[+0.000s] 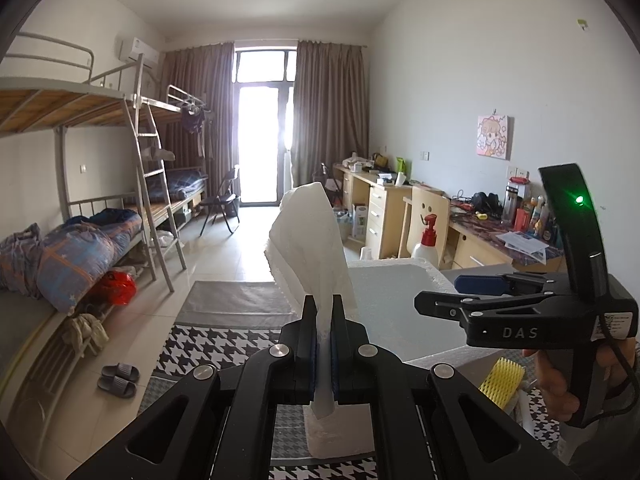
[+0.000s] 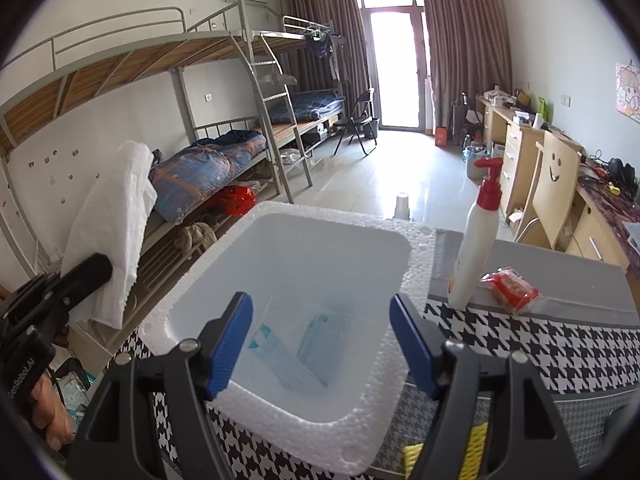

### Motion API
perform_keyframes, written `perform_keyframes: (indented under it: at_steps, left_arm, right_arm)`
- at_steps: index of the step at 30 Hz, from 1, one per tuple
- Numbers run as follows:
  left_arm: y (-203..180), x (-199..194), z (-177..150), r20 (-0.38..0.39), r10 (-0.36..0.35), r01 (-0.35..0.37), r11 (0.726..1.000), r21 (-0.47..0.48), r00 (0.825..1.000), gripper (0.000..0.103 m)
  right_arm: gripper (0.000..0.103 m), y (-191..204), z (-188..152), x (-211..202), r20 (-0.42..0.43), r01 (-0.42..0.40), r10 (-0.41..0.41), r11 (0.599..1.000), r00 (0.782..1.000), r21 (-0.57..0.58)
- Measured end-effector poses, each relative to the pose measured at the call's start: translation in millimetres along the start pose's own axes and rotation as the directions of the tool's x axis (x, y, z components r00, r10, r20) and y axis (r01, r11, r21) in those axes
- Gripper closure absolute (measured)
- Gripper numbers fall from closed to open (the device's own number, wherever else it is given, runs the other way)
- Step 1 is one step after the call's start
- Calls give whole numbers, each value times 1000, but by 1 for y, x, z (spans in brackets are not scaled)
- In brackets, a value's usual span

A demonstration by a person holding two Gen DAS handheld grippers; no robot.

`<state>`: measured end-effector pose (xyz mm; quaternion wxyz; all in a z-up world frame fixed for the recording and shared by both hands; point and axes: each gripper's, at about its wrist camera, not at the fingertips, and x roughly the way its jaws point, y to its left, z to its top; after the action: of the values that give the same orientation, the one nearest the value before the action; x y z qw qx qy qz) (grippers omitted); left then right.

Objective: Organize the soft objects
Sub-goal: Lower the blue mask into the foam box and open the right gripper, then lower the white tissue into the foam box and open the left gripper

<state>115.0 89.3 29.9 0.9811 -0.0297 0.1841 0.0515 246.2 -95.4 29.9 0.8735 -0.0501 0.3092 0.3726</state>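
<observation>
My left gripper (image 1: 324,304) is shut on a white tissue sheet (image 1: 312,232) and holds it upright in the air, left of the white foam box (image 1: 396,304). The tissue (image 2: 116,220) also shows in the right wrist view, left of the box, with the left gripper (image 2: 96,270) below it. My right gripper (image 2: 320,340) is open and empty above the near edge of the foam box (image 2: 416,264). It also shows in the left wrist view (image 1: 440,292). Blue-printed packets (image 2: 296,352) lie on the box floor. A yellow foam net (image 1: 504,380) lies near the box.
A white pump bottle with a red top (image 2: 478,236) and a red packet (image 2: 512,288) stand right of the box on a table with a houndstooth cloth (image 2: 540,348). Bunk beds (image 2: 224,152) line the left wall, desks (image 2: 520,148) the right.
</observation>
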Motion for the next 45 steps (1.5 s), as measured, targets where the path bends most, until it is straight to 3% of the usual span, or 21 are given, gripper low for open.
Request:
perform_keyframes:
  at_steps: [16, 22, 45]
  left_arm:
    - [-14, 11, 9, -6, -51, 51, 999, 17, 999, 98]
    - [-23, 16, 10, -15, -71, 72, 997, 24, 997, 98]
    - [-47, 43, 14, -89, -120, 125, 991, 50, 989, 98]
  right_arm:
    - [27, -4, -7, -34, 73, 24, -21, 999, 997, -43]
    - [19, -11, -12, -47, 111, 45, -41, 998, 993, -35]
    - [19, -45, -35, -66, 124, 102, -104, 994, 987, 29]
